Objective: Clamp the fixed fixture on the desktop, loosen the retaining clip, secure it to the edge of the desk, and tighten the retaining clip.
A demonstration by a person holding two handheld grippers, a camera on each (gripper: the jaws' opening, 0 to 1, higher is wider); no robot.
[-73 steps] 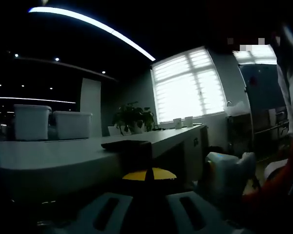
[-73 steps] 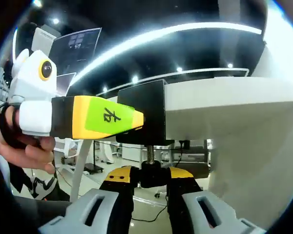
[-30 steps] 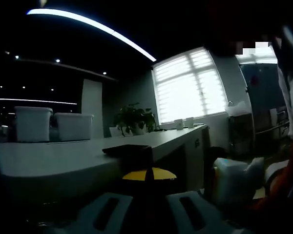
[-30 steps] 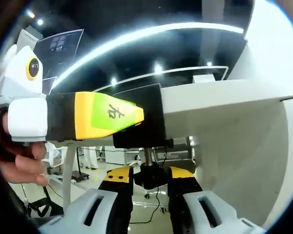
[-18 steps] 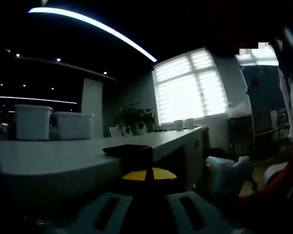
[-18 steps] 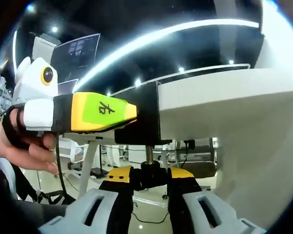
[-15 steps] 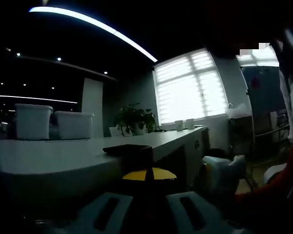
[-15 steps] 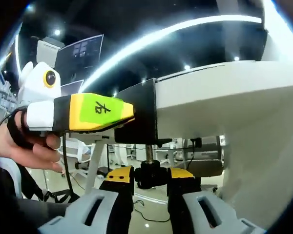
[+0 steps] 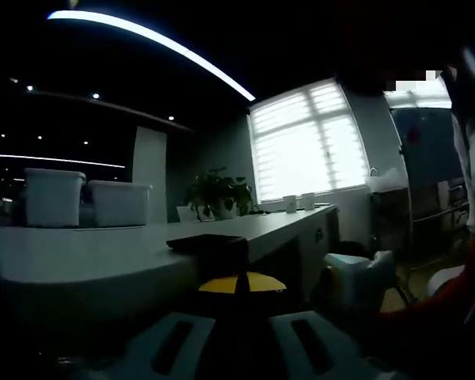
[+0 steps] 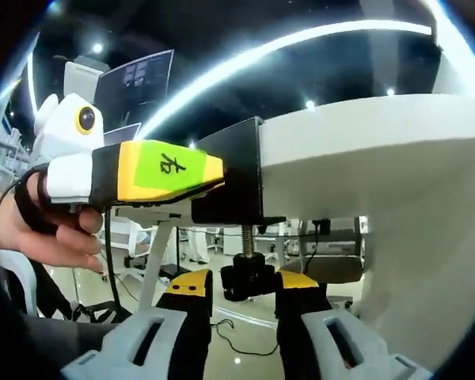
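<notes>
Black metal, the fixture (image 10: 231, 180) sits clipped over the edge of the white counter (image 10: 364, 158) in the right gripper view, its body wrapping the counter's rim from above and below. A threaded screw (image 10: 247, 241) drops from its underside to a dark knob (image 10: 245, 281). The right tongs (image 10: 244, 294) rise from the bottom of this view with their yellow-tipped jaws drawn in narrow, pressed against either side of that knob. From the left of the same view the left tongs (image 10: 214, 176) reach in, their yellow and green tips touching the side of the fixture; whether they grip it cannot be told here. A hand (image 10: 43, 229) holds their white body.

The left gripper view is dim. The fixture (image 9: 206, 244) shows as a dark slab on the near rim of the counter (image 9: 103, 265), with the left tongs (image 9: 241, 283) closed narrow just under it, yellow tips together against the black piece. Farther back on the counter stand two white bins (image 9: 83, 202) and a potted plant (image 9: 216, 194), before a bright window (image 9: 309, 142). The right tongs' white body (image 9: 356, 281) shows low on the right, beside an orange sleeve (image 9: 451, 297).
</notes>
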